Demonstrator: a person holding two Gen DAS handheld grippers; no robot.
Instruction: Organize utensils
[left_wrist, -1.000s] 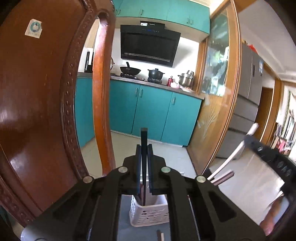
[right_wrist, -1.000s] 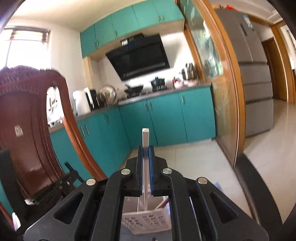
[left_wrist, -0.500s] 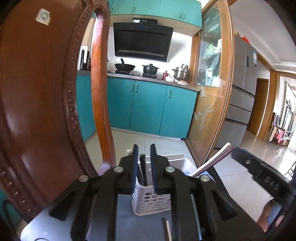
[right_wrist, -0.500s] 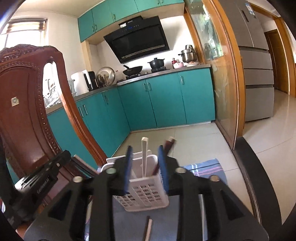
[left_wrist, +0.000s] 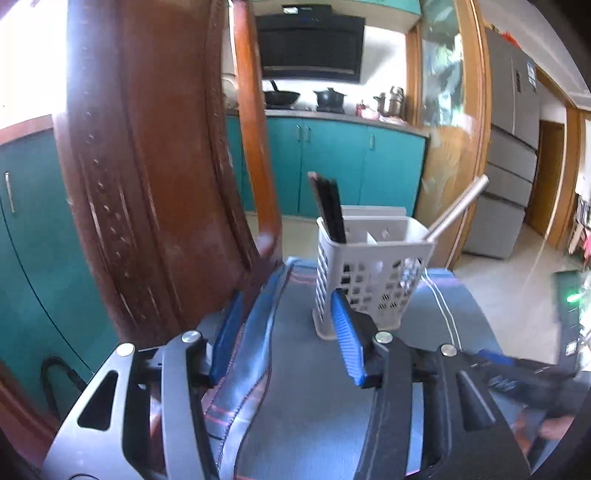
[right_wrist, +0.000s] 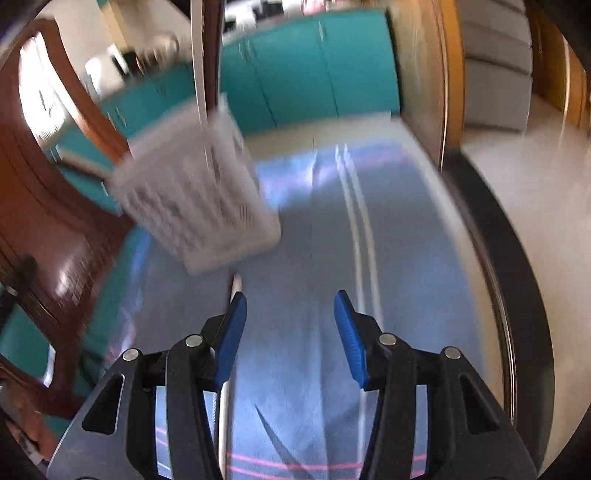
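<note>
In the left wrist view the left hand-held gripper fills the lower half of the frame, its blue-padded jaws standing partly apart after just opening, with nothing between them. Beyond it, right of centre, a white slotted utensil basket stands upright on a blue-grey cloth with thin pale and red stripes. Dark chopsticks stand in the basket's left compartment, leaning slightly left, and a pale chopstick leans out of its right side toward the upper right. A carved wooden chair back takes up the left of the frame; teal cabinets run across the background.

The right wrist view is heavily blurred. The right hand-held gripper sits at the bottom centre, jaws likewise partly apart after just opening, with only bare cloth between the pads. The basket appears tilted in the upper left (the tilt belongs to the camera angle), with a white stick and a dark one rising from it to the top edge. A white chopstick lies on the cloth, running from just below the basket down past the gripper's left jaw; whether it touches the pad cannot be told.
</note>
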